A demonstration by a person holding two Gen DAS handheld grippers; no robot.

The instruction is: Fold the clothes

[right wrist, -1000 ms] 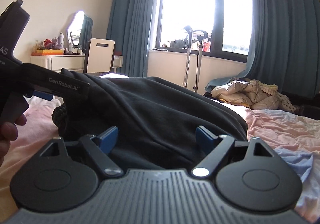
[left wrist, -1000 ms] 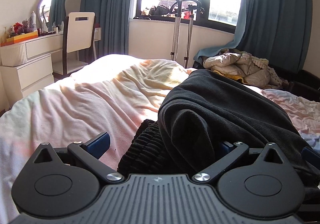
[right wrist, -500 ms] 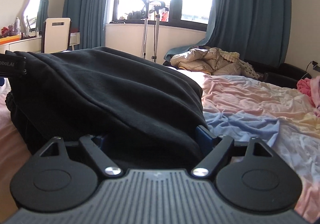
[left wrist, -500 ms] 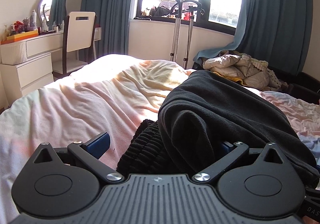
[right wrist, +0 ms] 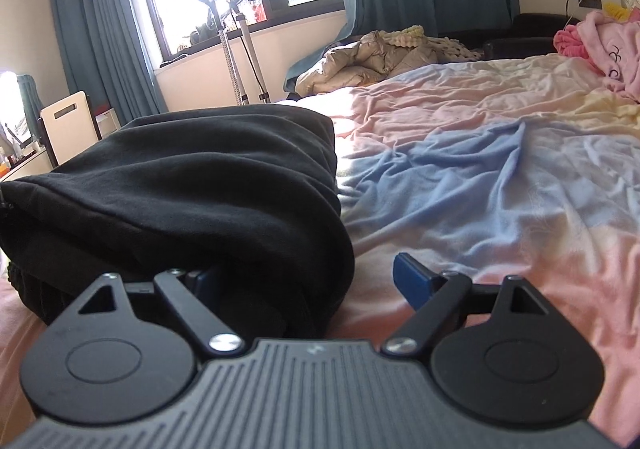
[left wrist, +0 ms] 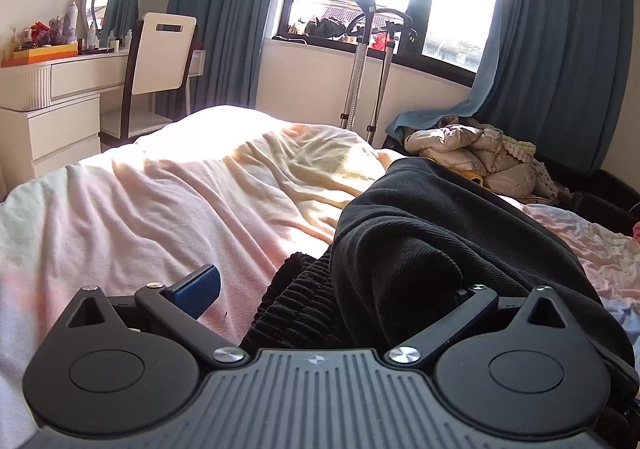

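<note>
A black garment (left wrist: 440,233) lies bunched and folded over on the pastel bed sheet (left wrist: 160,201), with a ribbed black part (left wrist: 296,305) showing beneath its edge. My left gripper (left wrist: 330,287) is open at its near left corner; its left blue pad is bare and the right finger is hidden under the cloth. In the right wrist view the black garment (right wrist: 192,177) covers the left finger of my right gripper (right wrist: 304,277). Those jaws are opening, with the cloth's corner between them. The right pad stands clear over the sheet (right wrist: 480,177).
A beige puffer jacket (right wrist: 368,57) lies heaped at the bed's far side, and pink clothes (right wrist: 600,37) at the far right. A white dresser (left wrist: 52,105) and chair (left wrist: 164,53) stand left. A metal stand (left wrist: 360,61) stands by the window.
The right gripper rolled and swung right: the garment that filled its jaws now sits at their left side. The left gripper has left its view. The left gripper shifted a little.
</note>
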